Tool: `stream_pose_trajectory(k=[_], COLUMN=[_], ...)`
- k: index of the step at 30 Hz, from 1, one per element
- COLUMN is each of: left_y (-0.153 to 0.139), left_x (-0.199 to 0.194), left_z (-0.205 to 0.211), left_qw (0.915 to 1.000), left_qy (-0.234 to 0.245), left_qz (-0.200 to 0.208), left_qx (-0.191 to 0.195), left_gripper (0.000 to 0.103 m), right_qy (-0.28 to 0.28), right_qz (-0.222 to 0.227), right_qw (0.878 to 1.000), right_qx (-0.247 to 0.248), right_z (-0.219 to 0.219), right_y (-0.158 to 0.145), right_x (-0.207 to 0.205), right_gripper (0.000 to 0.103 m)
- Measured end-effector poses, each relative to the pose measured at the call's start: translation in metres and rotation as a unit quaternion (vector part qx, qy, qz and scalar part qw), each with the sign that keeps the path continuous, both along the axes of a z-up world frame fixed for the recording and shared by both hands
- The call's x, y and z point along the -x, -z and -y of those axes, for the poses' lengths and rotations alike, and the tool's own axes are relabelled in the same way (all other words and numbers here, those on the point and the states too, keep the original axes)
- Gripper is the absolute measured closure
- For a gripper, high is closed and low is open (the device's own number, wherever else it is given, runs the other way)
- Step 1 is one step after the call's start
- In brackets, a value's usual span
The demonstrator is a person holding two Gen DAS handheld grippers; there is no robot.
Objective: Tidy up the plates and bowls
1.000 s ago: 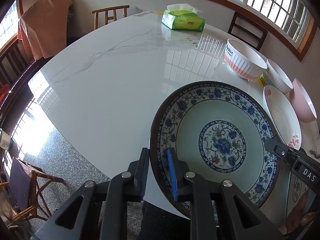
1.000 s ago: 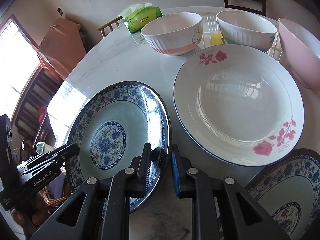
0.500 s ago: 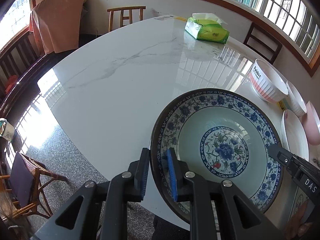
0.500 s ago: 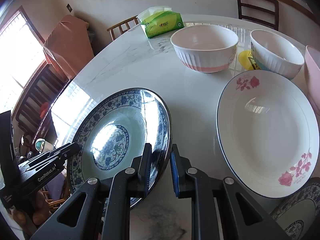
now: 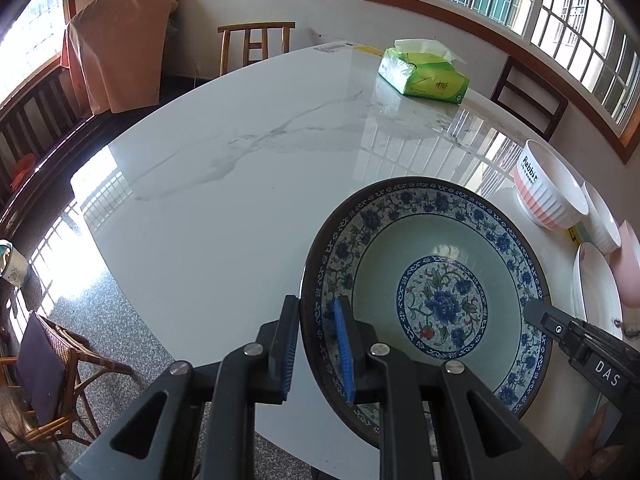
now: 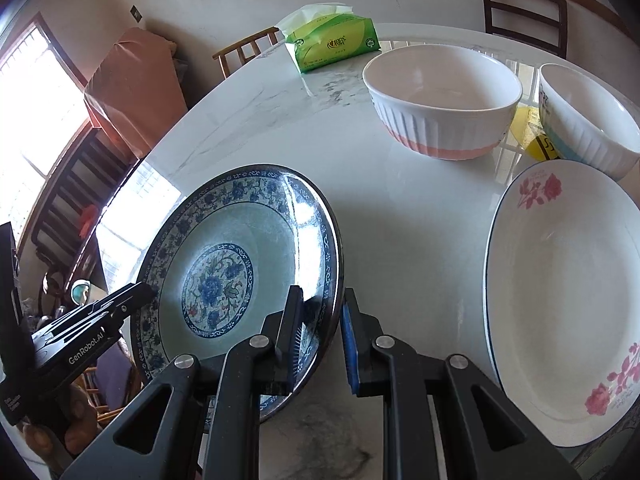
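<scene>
A blue-and-white floral plate (image 5: 440,280) is held tilted above the white marble table (image 5: 240,184) by both grippers. My left gripper (image 5: 316,344) is shut on its near rim. My right gripper (image 6: 320,336) is shut on the opposite rim of the plate (image 6: 240,264); it shows as the black fingers (image 5: 560,328) at the plate's right in the left wrist view. A white rose plate (image 6: 560,304) lies flat to the right. A white-and-pink ribbed bowl (image 6: 440,100), a second white bowl (image 6: 588,120) and a pink bowl (image 5: 630,268) stand beyond it.
A green tissue pack (image 5: 424,76) lies at the table's far side. Wooden chairs (image 5: 256,44) stand around the table. A yellow item (image 6: 536,132) lies between the bowls. The table's left edge drops to the speckled floor (image 5: 100,320).
Both grippers have carried the blue floral plate leftward, away from the rose plate and bowls, and it is tilted up more steeply now. Both grips are unchanged.
</scene>
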State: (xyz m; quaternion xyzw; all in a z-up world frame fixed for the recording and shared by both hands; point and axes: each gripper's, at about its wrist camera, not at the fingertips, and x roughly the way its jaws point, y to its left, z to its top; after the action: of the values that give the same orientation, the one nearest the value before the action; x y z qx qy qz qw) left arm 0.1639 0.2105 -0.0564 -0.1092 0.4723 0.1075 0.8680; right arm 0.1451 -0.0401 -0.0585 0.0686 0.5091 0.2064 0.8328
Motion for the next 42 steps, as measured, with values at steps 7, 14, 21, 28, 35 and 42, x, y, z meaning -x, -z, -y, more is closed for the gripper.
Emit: stream_pose_trajectory(k=[7,14,21,28,35,42], left_y=[-0.005,-0.023,-0.054,-0.059,-0.027,-0.009], left_x=[0.007,0.024,0.056,0.09,0.081,0.076], left_z=[0.002,-0.004,0.029,0.134,0.222,0.257], left_qw=[0.9992,0.9982,0.995,0.9774,0.9556,0.956], left_qy=[-0.004,-0.011,0.037,0.183,0.26,0.261], left_qz=[0.029,0.06,0.093,0.091,0.016,-0.015], left_qx=[-0.028,-0.004,0.005,0.054,0.138,0.133], left_gripper=[0.068,0.063,0.051,0.041,0.041,0.041], right_qy=[0.001,0.01,0.024,0.089,0.16,0.195], right_qz=[0.008,0.071,0.106,0.126,0.122,0.071], right_qw=[1.0,0.997,0.993,0.986,0.979,0.975], right_qx=[0.01,0.012,-0.044,-0.059,-0.01,-0.074], right_z=[-0.001,0.011,0.072,0.184,0.278,0.327], right_y=[0.001,-0.035,-0.075,-0.096,-0.097,-0.047], right_x=[0.002,0.023,0.082,0.164,0.217,0.211], right_gripper=[0.082,0.076,0.064,0.053,0.037,0.036])
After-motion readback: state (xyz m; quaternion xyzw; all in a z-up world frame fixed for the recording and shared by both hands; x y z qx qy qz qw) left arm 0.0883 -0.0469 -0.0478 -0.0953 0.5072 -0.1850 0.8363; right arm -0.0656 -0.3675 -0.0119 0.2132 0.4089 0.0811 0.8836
